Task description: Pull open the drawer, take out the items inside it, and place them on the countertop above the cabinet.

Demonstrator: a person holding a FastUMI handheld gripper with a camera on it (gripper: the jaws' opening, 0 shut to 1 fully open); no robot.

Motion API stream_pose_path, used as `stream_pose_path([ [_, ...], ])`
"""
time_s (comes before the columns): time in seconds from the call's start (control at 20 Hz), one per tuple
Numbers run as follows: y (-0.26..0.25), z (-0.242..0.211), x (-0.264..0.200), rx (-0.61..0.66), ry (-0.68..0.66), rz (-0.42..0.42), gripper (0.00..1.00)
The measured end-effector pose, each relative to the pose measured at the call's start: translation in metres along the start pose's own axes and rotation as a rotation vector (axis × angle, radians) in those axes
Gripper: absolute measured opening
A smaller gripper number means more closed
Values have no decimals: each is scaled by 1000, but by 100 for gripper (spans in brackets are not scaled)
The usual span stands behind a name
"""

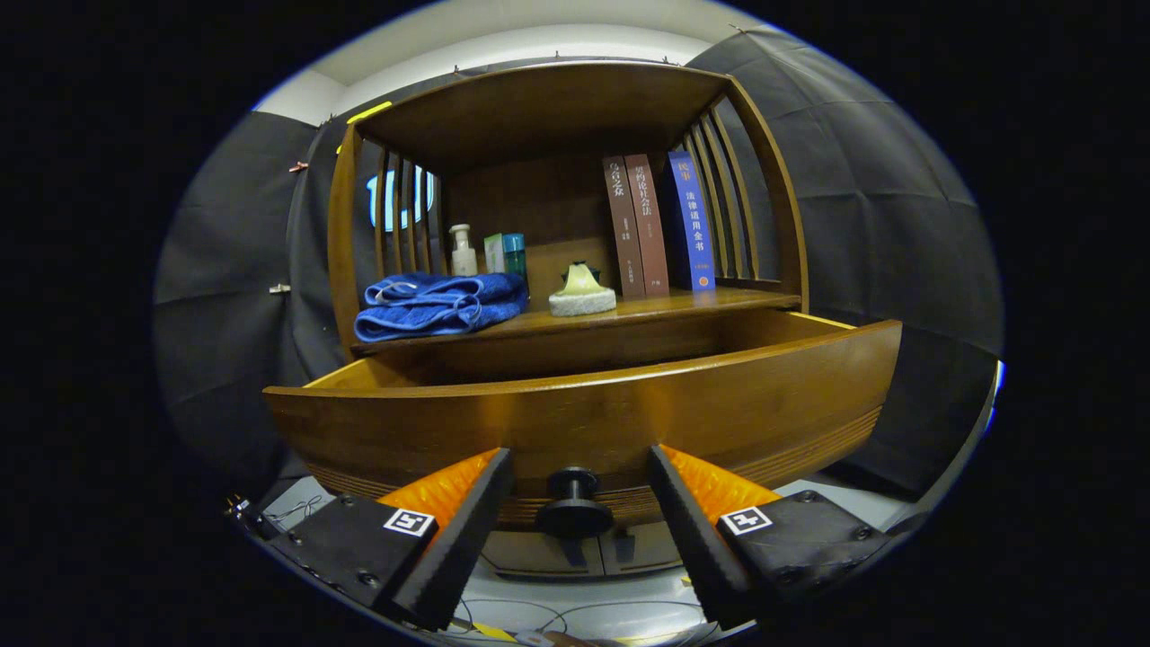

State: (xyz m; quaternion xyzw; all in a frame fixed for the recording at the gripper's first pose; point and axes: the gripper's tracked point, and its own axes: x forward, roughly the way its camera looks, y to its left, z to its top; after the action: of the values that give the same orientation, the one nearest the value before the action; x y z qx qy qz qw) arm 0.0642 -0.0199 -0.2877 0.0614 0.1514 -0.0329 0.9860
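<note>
So the drawer (584,404) was pulled out from the cabinet (557,117), its knob (572,503) sitting between the fingers (579,517), which were spread wide and not touching it. Couldn't see inside the drawer. On the bench (647,310) above it were a blue towel (438,304), bottles (464,252), and books (660,225).

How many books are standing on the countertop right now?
3, upright in a row at the countertop's right end: two brown books, then a blue book against the slats. None seem hidden. The open gripper straddles the drawer knob.
</note>
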Motion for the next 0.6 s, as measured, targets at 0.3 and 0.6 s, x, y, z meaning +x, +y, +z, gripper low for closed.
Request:
stream_pose_path([
  [0.3,1,9,52,-9,-13,-5,100],
  [0.6,1,15,89,-10,-19,-8,100],
])
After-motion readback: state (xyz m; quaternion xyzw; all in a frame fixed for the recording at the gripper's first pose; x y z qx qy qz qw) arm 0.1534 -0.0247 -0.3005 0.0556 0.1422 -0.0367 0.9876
